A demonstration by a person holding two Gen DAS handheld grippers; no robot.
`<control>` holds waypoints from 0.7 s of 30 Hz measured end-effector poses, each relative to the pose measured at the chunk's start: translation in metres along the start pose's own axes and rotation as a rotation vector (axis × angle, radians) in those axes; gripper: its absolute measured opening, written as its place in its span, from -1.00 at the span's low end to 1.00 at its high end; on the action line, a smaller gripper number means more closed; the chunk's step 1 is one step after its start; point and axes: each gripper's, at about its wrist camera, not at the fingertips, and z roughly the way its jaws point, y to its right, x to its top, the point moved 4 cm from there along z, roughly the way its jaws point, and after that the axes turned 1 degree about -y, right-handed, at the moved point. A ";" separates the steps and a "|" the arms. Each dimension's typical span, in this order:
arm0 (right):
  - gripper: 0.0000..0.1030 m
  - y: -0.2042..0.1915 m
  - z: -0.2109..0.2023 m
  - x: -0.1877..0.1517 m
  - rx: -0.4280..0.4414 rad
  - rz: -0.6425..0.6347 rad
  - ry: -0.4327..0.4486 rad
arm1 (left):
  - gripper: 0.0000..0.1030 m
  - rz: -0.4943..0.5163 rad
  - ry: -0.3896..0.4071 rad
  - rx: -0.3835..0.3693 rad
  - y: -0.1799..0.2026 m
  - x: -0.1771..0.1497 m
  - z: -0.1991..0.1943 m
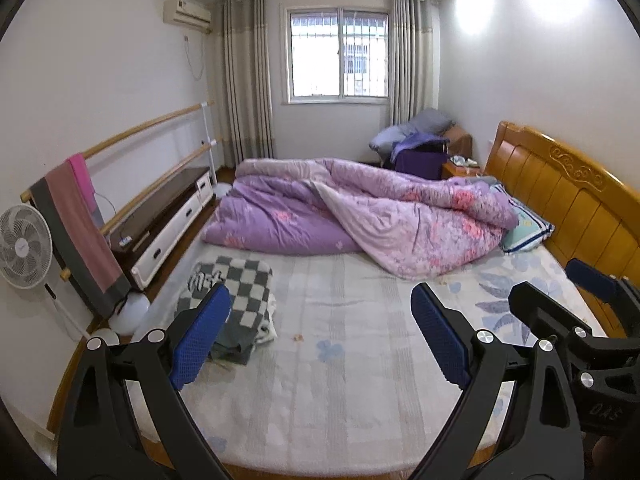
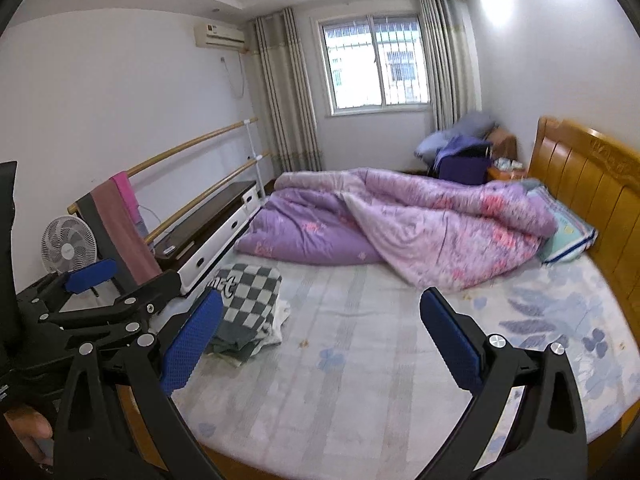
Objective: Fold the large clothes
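Note:
A stack of folded clothes topped by a grey-and-white checkered garment [image 1: 236,300] lies at the left edge of the bed [image 1: 352,380]; it also shows in the right wrist view [image 2: 248,304]. My left gripper [image 1: 320,320] is open and empty, held above the near part of the mattress, its left pad beside the stack. My right gripper [image 2: 320,328] is open and empty, also above the mattress [image 2: 360,380]. The right gripper shows at the right of the left wrist view [image 1: 592,292]; the left gripper shows at the left of the right wrist view [image 2: 104,284].
A rumpled purple floral quilt [image 1: 360,216] fills the bed's far half, with a pillow [image 1: 524,224] by the wooden headboard [image 1: 568,188]. Left of the bed stand a low cabinet [image 1: 168,224], a rail with hung towels [image 1: 76,224] and a fan [image 1: 24,248]. A nightstand [image 1: 460,164] stands beyond.

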 end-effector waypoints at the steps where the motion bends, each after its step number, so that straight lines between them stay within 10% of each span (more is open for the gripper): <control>1: 0.85 -0.001 -0.003 0.001 -0.005 -0.006 0.008 | 0.80 0.002 0.008 -0.001 -0.002 0.001 -0.003; 21: 0.85 -0.009 -0.004 -0.006 -0.019 -0.013 -0.019 | 0.80 -0.014 -0.001 -0.007 -0.020 -0.007 -0.018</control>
